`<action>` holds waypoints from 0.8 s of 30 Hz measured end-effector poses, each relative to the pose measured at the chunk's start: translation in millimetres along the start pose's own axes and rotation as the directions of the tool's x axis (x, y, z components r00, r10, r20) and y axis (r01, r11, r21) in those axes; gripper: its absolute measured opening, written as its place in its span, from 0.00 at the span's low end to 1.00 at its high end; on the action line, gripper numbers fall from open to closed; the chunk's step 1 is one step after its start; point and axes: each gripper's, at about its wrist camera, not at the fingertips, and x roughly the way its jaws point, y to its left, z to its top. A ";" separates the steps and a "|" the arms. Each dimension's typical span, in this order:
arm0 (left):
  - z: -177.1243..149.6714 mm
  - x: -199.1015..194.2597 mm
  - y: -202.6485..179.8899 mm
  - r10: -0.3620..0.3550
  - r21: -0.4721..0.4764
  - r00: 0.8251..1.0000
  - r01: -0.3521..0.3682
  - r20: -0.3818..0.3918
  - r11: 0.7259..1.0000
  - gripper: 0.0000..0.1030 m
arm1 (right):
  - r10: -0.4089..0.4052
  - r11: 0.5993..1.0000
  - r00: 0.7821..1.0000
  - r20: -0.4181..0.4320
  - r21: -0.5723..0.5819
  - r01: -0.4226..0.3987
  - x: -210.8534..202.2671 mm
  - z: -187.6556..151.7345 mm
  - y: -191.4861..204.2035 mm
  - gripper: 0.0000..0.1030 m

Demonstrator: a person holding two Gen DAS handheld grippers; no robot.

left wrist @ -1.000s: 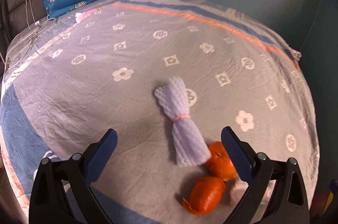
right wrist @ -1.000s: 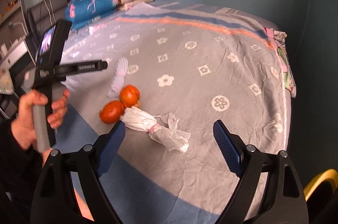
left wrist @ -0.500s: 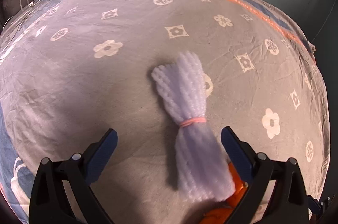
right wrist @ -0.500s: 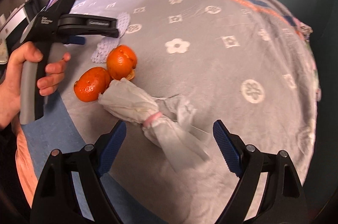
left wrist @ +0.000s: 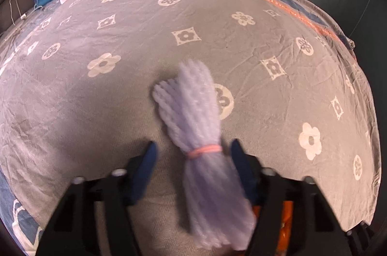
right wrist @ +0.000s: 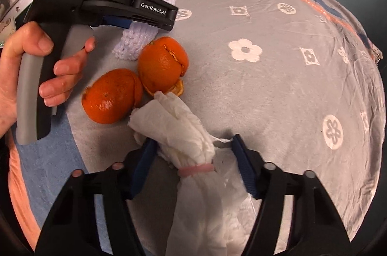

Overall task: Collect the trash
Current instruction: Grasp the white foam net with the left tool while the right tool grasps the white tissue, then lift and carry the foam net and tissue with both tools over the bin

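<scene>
Gray flowered bedspread [left wrist: 241,57] under everything, soft and wrinkled. Two orange peels [right wrist: 135,84] near front edge, between the two bundles. White foam netting bundle [left wrist: 193,115] lying between jaws of left gripper [left wrist: 193,159], jaws closing, pads not yet touching. Crumpled tissue bundle [right wrist: 179,128] between jaws of right gripper [right wrist: 192,153], also closing; left pad brushing tissue, right pad apart. Risks: pinching bedspread along with trash; loose tissue tail tearing; netting slipping sideways off-centre.

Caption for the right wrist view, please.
Right tool closing around a white crumpled tissue bundle tied with a pink rubber band, beside two orange peels.
</scene>
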 end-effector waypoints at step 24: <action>-28.9 -112.6 -16.7 -0.125 0.063 0.976 0.115 0.180 0.991 0.27 | 0.021 0.996 0.997 0.077 0.081 -0.027 -79.9 -8.4 7.0 0.15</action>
